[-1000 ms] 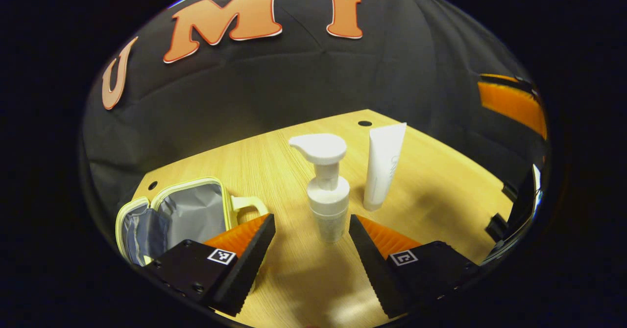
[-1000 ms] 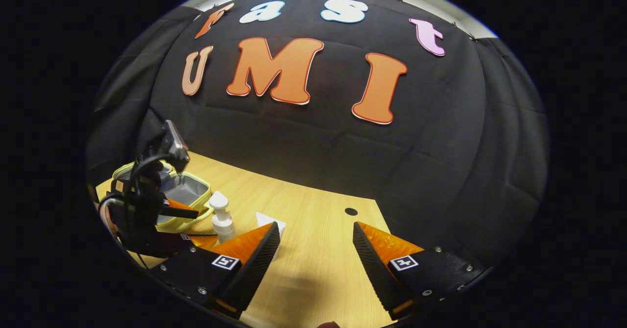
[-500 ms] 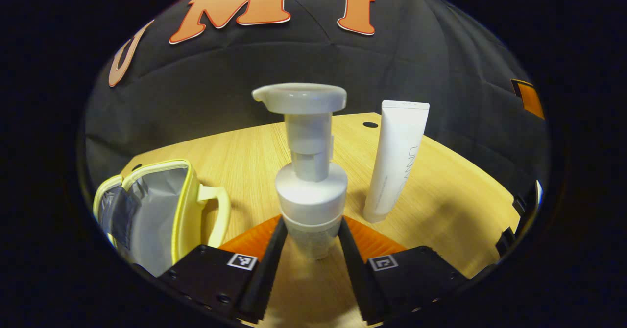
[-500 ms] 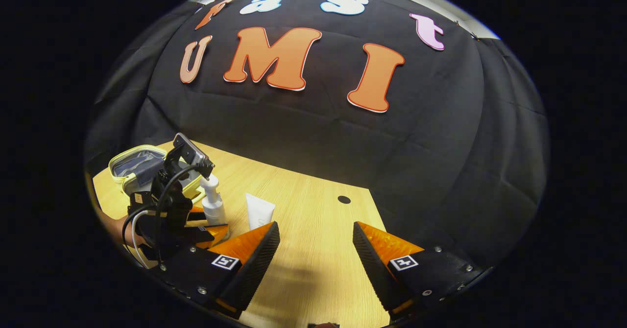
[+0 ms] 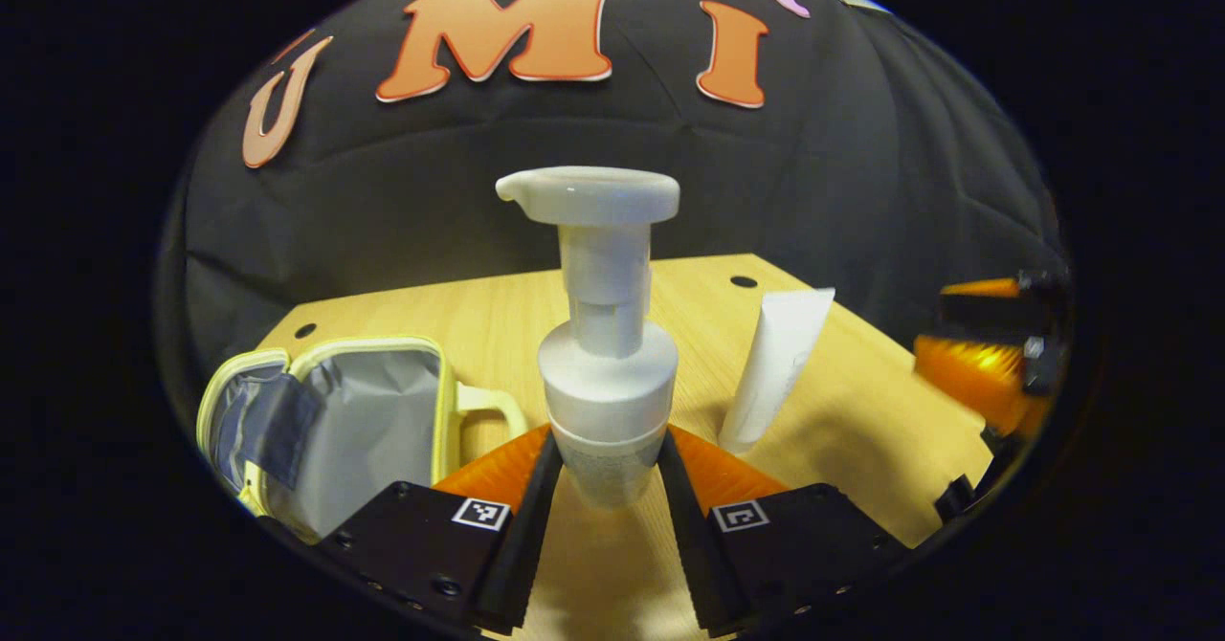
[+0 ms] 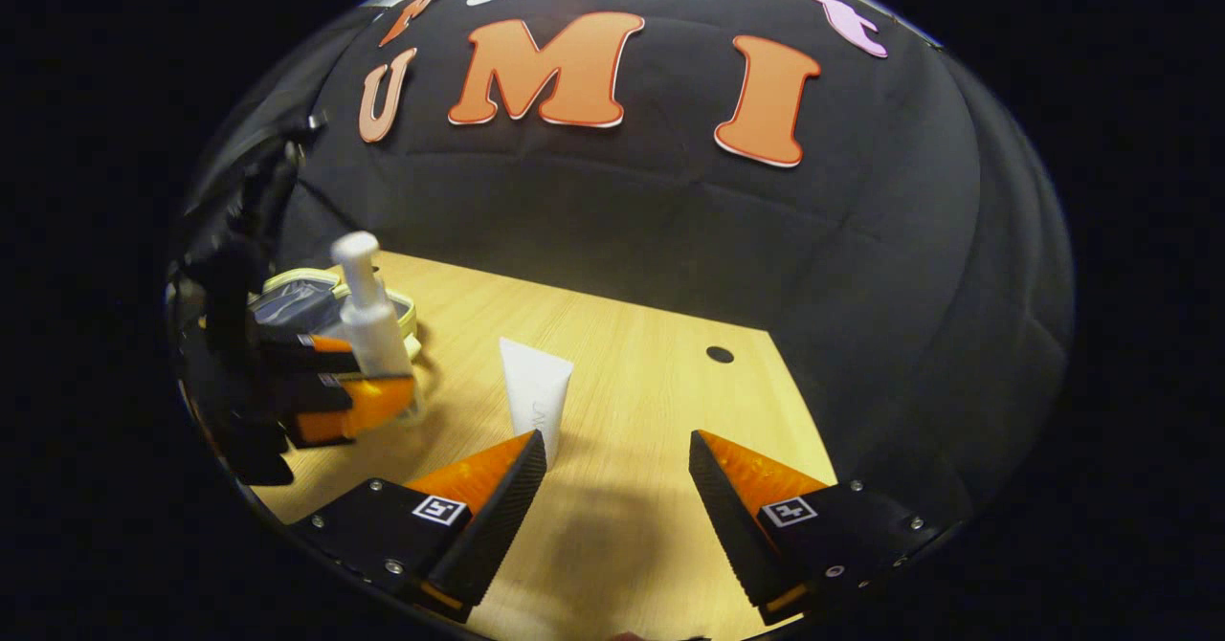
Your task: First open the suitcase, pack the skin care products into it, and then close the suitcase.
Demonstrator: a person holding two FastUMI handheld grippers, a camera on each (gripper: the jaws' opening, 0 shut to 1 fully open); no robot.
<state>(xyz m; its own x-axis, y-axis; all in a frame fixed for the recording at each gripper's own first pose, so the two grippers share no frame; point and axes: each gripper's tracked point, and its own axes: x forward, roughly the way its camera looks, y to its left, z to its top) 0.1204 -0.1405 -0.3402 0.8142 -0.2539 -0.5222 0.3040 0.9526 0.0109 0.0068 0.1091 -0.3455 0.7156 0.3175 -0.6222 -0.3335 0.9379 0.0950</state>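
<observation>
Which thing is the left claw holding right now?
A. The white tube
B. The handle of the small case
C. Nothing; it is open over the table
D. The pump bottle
D: in the left gripper view both fingers of the left claw press against the lower body of the pump bottle, while the white tube stands free on the table and the small case lies open beside it.

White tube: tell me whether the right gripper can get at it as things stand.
Probably yes. The right gripper is open, and the white tube stands just ahead, beside its left finger, bare table between; the left gripper holds the pump bottle off to the side.
</observation>
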